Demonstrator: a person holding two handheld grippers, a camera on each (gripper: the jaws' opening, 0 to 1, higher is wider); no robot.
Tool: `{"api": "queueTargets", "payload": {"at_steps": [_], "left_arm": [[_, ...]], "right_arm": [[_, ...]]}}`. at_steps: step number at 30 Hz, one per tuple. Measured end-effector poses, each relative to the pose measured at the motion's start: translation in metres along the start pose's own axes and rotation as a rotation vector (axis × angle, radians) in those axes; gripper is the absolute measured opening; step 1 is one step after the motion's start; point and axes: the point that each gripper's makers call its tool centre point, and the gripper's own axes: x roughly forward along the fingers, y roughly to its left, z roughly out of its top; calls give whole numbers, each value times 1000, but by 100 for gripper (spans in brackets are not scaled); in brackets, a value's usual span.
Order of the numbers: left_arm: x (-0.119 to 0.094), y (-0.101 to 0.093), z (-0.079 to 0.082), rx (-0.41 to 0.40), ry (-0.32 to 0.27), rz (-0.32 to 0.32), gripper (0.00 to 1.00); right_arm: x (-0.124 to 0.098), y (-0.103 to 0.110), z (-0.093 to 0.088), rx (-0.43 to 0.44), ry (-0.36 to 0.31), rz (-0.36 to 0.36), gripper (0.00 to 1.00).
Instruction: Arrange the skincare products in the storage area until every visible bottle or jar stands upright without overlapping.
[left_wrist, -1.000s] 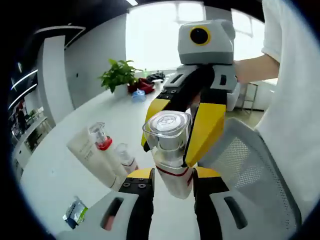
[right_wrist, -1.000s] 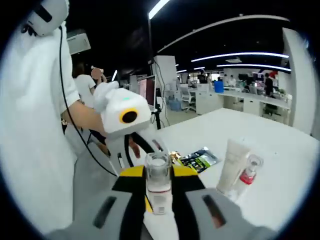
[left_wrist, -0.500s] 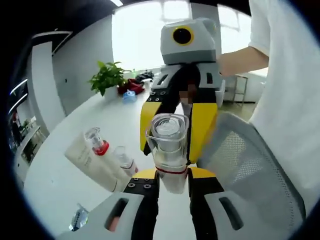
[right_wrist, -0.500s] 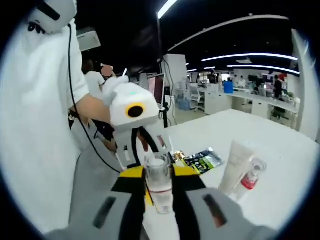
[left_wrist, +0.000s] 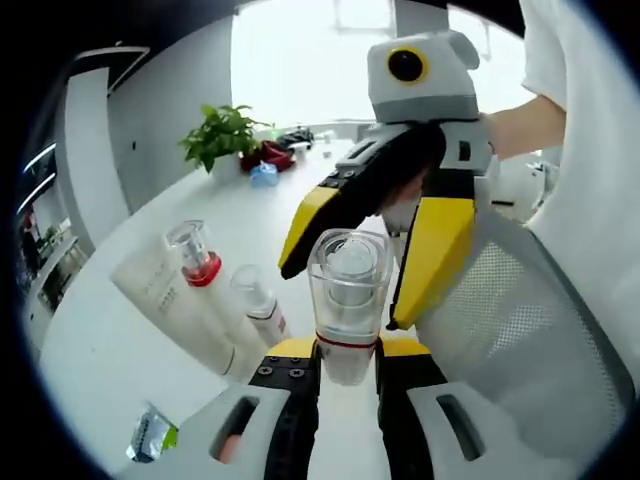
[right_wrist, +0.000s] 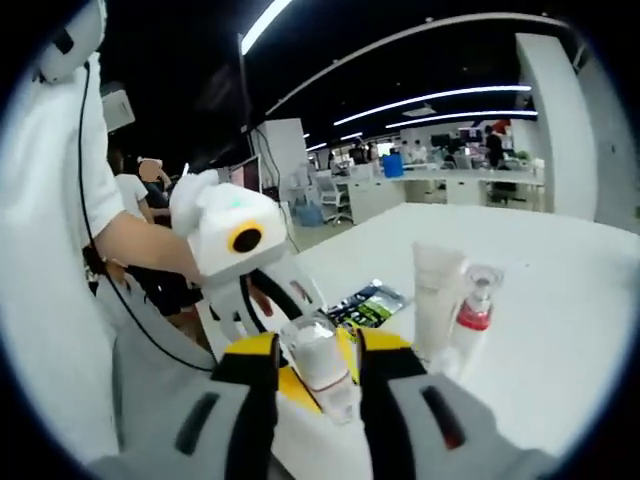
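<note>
A white bottle with a red band and a clear cap (left_wrist: 348, 290) stands upright between my left gripper's (left_wrist: 347, 352) jaws, which are shut on its lower body. My right gripper (left_wrist: 348, 295) reaches in from the upper right; its yellow fingers (left_wrist: 432, 255) are spread on either side of the cap with small gaps. In the right gripper view the same bottle (right_wrist: 318, 362) leans between my right gripper's (right_wrist: 318, 350) open jaws, and the left gripper (right_wrist: 285, 310) holds it from behind. On the white table (left_wrist: 120, 350) lie a white tube (left_wrist: 160, 300), a red-collared pump bottle (left_wrist: 195, 255) and a small bottle (left_wrist: 260, 308).
A green sachet (left_wrist: 150, 435) lies near the table's edge, and a potted plant (left_wrist: 222, 135) stands at the far end. A grey mesh chair (left_wrist: 530, 340) is on the right beside a person in white. A dark sachet (right_wrist: 365, 300) lies by the tube (right_wrist: 438, 290) and pump bottle (right_wrist: 472, 312).
My right gripper's fingers have spread away from the cap they were hugging. The left gripper has kept its hold on the bottle. Both views shifted with the hands.
</note>
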Motion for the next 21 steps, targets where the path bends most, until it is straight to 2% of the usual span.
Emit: {"api": "queueTargets", "payload": {"at_steps": [4,5,10,21], "left_arm": [[9,5,-10,-8,13,-6,17],[11,7,-13,-34,13,-10,17],[19,17,-24,-27,33,3,17],[30,47,-38,-42,44,54,17]], "right_arm": [[1,-6,-9,31,5,-38,41],[1,-8,-11,36,6,-50,43],[-1,-18,-16,61,2,-107,55],[-18,-35,-33,103,24,-194,65]]}}
